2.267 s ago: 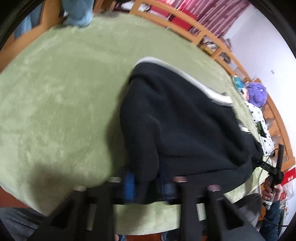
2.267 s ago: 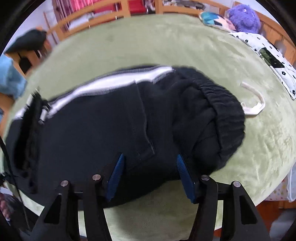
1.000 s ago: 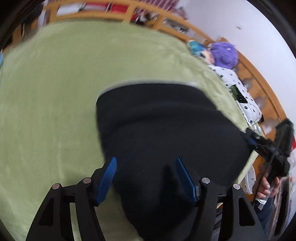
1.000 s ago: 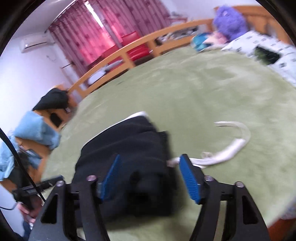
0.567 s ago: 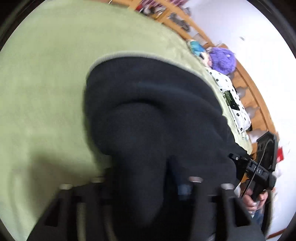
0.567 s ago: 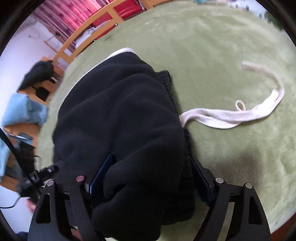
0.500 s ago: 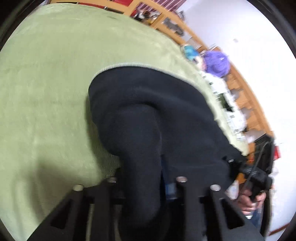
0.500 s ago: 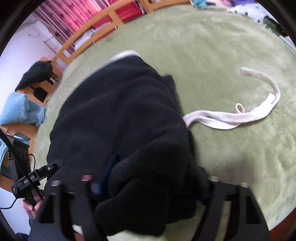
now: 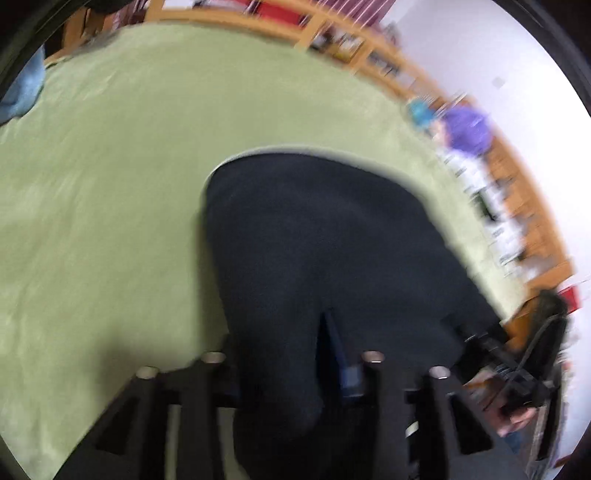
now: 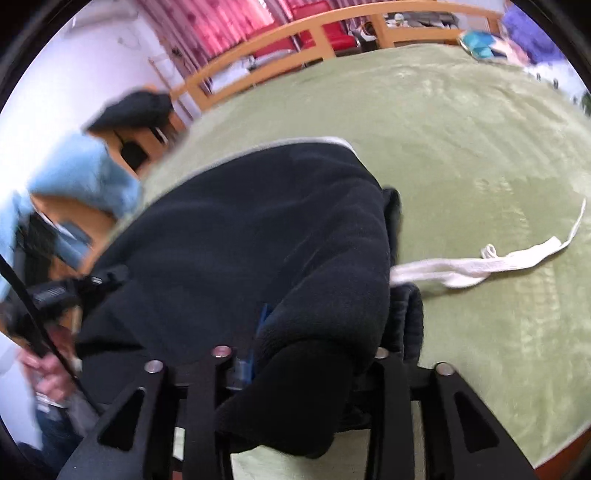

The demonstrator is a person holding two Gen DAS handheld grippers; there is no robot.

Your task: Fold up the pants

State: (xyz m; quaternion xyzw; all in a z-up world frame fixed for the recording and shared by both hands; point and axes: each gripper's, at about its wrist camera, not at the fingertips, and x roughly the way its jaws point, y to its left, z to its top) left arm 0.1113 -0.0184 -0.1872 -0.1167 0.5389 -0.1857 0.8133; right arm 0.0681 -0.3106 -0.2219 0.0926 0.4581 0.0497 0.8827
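— Looking down your left gripper [image 9: 291, 354], what do you have?

— A thick fold of the black pants [image 9: 325, 236] bunched between the jaws, which are clamped on it; one blue pad [image 9: 338, 347] peeks out beside the cloth.

— And your right gripper [image 10: 306, 350]?

— Same: jaws closed on a roll of the pants [image 10: 258, 229], fabric spilling over them.

— Where do the pants lie?

— On the green blanket [image 10: 480, 147], near its front edge. Just beside them, a white drawstring [image 10: 480, 262] trails away. Beyond the pants, a wooden rail [image 10: 332, 26].
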